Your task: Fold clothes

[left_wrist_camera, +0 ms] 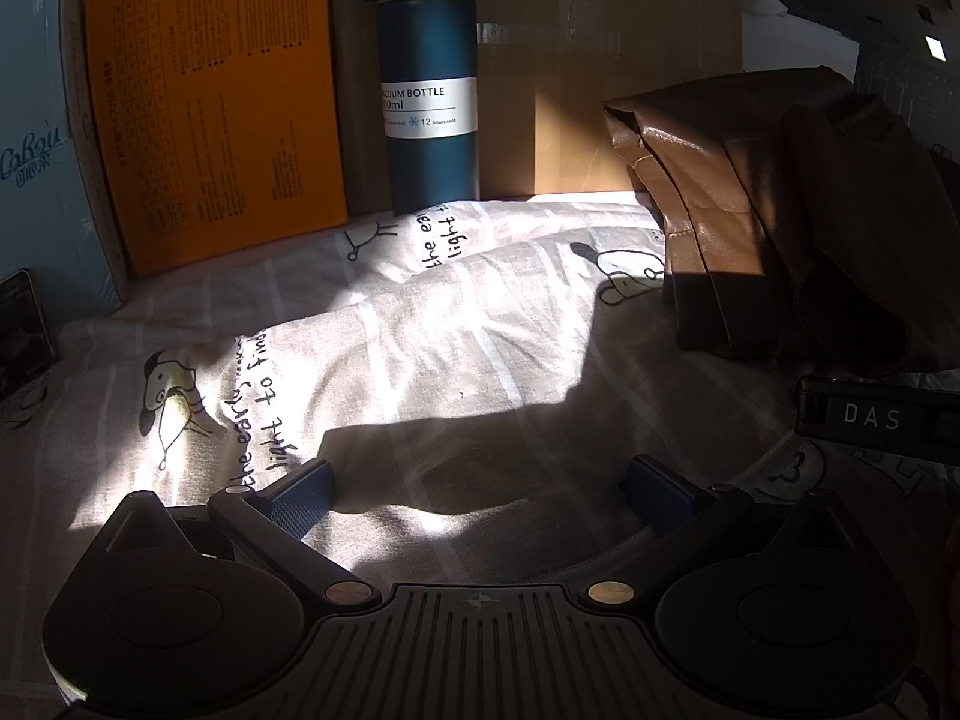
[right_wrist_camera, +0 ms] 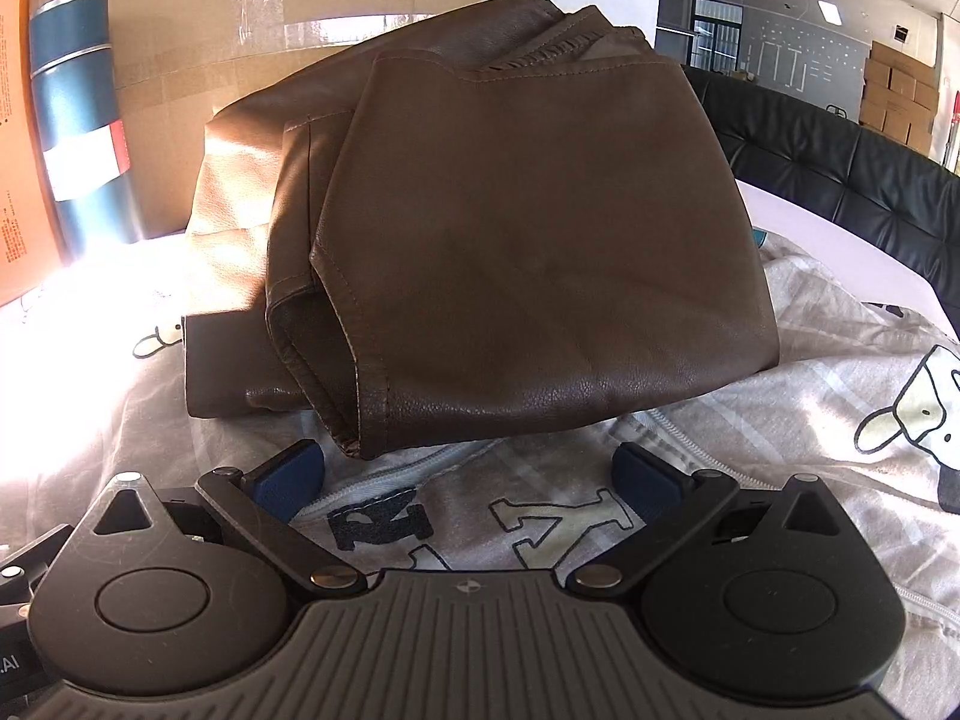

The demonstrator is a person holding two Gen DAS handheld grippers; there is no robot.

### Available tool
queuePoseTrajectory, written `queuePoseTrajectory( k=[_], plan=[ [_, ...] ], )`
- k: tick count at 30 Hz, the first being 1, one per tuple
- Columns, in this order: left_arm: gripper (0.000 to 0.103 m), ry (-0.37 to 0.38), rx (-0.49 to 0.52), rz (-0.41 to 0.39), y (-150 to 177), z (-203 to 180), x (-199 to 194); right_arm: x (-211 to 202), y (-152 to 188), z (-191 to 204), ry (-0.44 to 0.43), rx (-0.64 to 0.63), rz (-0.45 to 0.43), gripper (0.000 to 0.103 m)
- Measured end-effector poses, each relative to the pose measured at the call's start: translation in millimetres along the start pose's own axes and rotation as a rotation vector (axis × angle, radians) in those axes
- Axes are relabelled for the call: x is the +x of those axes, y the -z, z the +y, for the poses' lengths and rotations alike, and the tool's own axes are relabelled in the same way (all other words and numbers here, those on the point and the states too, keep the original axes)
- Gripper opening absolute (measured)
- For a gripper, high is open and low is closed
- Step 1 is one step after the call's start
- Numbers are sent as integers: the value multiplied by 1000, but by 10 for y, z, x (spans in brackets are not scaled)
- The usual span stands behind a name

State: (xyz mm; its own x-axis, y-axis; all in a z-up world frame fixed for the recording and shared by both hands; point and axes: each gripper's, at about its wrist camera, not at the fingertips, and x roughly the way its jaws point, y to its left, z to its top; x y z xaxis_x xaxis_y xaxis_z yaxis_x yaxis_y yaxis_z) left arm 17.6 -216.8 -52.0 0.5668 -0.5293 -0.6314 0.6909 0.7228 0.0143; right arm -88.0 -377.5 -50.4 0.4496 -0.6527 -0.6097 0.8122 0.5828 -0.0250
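The brown jacket lies folded on the printed sheet, right ahead of my right gripper and off to the right of my left gripper. From the left view its far side runs out of frame and most of it sits in shadow; only the tan lining at its left edge catches the sun. From the right view the layers overlap, so I cannot tell which part is sleeve and which is body. A grey garment with a zipper and patch letters lies under the jacket's near edge; my own frame covers its lower part.

Both my jaws stand wide apart, holding nothing, over the cloth.

Behind the jacket stands a cardboard box. Left of it, a blue bottle stands upright, then an orange box and a pale blue carton, cut off at the frame. Glare washes out the sheet at left in the right view. A black sofa sits beyond.
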Motion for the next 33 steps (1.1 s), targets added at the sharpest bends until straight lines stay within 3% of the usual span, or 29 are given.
queuePoseTrajectory(
  k=[33],
  plan=[
    [103,2,0,-3,0,22,-5,-23,-10,-43,-36,48,-24,103]
  ],
)
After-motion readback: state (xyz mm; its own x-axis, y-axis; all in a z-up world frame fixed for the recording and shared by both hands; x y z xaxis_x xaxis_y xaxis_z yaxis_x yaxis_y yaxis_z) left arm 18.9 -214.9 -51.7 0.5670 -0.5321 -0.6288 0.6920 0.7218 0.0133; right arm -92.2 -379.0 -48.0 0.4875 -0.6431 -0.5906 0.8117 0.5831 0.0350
